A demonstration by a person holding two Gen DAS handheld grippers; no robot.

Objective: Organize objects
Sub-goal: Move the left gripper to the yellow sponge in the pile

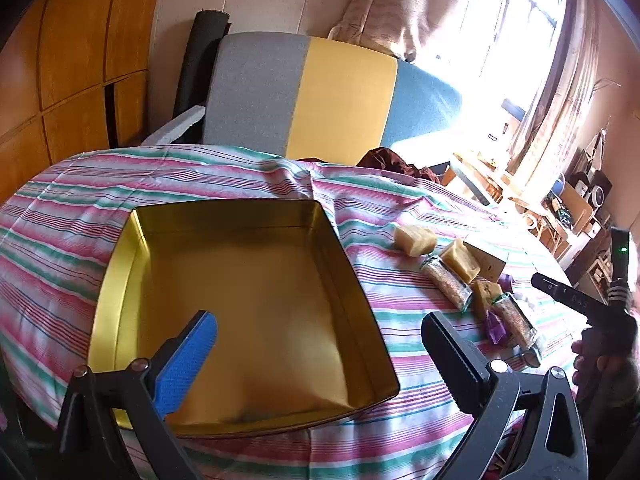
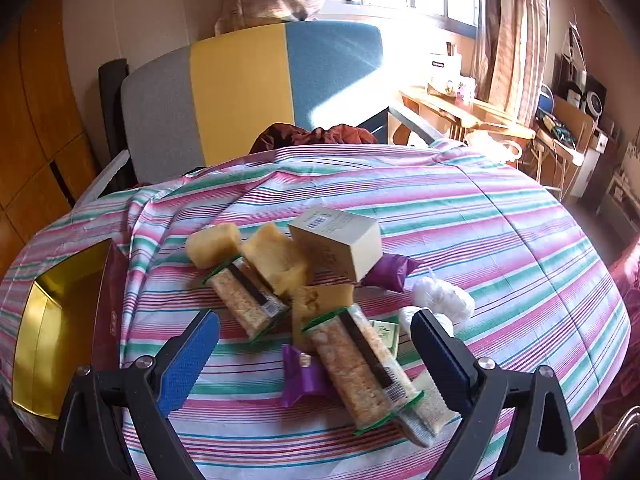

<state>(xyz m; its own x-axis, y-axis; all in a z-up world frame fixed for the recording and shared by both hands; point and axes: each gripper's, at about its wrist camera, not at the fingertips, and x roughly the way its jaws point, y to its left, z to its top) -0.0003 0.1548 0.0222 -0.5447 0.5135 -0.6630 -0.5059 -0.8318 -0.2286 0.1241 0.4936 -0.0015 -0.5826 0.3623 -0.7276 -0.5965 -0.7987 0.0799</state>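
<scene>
Left wrist view alone shows the gold rectangular tin (image 1: 240, 320) inside; right view shows clear-wrapped cracker packs (image 2: 360, 376) lying diagonally. Both tools, left tool (image 1: 320, 344) and right tool (image 2: 316, 344), gape apart.

The tin (image 1: 240, 312) sits on the cloth (image 2: 480, 216). Right of the tin lie snack packs (image 2: 360, 368), with the box (image 2: 340, 240) behind them.

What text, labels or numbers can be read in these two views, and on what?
"DAS", faint: right gripper's black body, left wrist view.
Barcode, print: cream box, too small to read.
Barcode labels: rice cracker packs, unreadable.
Green packet: print blurred.
Gold tin: no text visible.
</scene>
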